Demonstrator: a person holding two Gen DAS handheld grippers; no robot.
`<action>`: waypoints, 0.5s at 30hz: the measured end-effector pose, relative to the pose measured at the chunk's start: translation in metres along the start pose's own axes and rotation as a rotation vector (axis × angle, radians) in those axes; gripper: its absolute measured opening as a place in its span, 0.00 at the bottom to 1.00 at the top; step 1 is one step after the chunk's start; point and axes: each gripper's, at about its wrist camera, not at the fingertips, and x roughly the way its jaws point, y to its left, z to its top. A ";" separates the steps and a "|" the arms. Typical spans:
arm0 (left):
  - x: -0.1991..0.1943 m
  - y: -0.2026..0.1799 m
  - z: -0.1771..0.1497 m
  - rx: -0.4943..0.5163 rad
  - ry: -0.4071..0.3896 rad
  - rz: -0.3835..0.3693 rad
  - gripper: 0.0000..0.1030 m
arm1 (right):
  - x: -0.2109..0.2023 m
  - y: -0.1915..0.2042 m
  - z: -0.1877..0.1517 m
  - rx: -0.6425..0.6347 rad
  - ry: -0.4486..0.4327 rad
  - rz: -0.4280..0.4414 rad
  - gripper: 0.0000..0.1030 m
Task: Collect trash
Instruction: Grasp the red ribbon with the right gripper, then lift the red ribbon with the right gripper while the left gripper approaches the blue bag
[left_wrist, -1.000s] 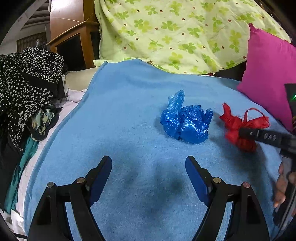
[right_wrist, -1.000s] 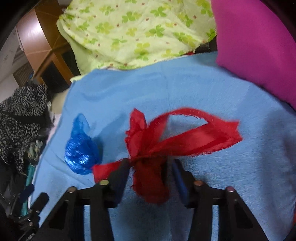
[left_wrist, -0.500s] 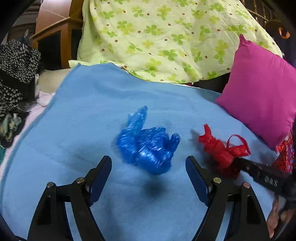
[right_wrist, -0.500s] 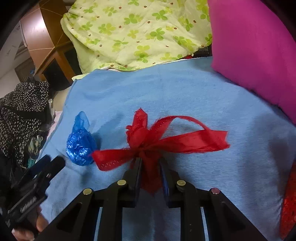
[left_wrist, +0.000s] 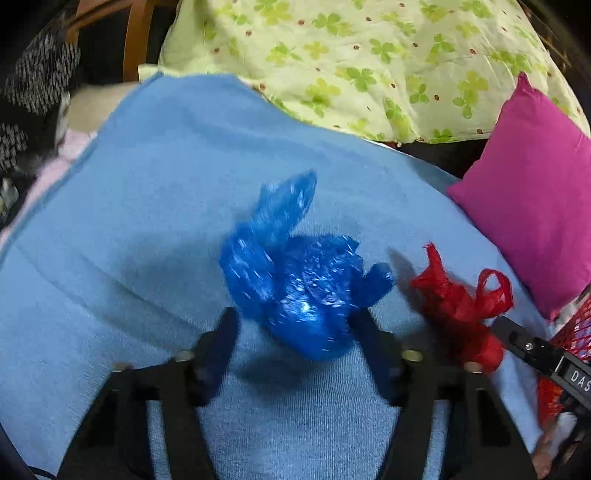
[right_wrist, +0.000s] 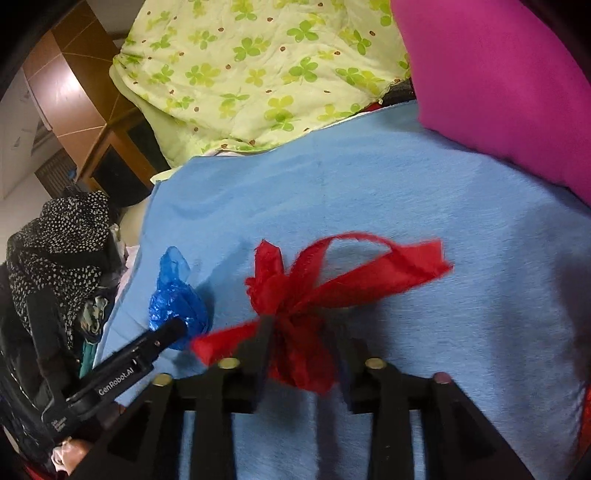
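My left claw (left_wrist: 295, 332) has just been closing around the blue bag (left_wrist: 295, 291), dead ahead between its jaws, not yet pinched; my right claw (right_wrist: 301, 350) has just been opening, the red bag (right_wrist: 295, 314) loose between its jaws.

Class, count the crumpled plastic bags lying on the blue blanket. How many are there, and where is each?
2. The blue bag lies mid-blanket between the left gripper's fingers; the red bag lies beside it, nearer the pink pillow, between the right gripper's fingers. Others may lie out of view.
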 end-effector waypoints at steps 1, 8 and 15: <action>0.000 0.003 -0.001 -0.011 0.007 -0.005 0.51 | 0.002 0.003 0.000 0.003 -0.006 -0.002 0.67; -0.010 0.001 -0.005 -0.002 -0.019 0.013 0.41 | 0.027 0.014 -0.006 -0.061 0.021 -0.062 0.41; -0.026 -0.015 -0.010 0.090 -0.072 0.069 0.40 | 0.029 0.019 -0.011 -0.124 0.027 -0.100 0.30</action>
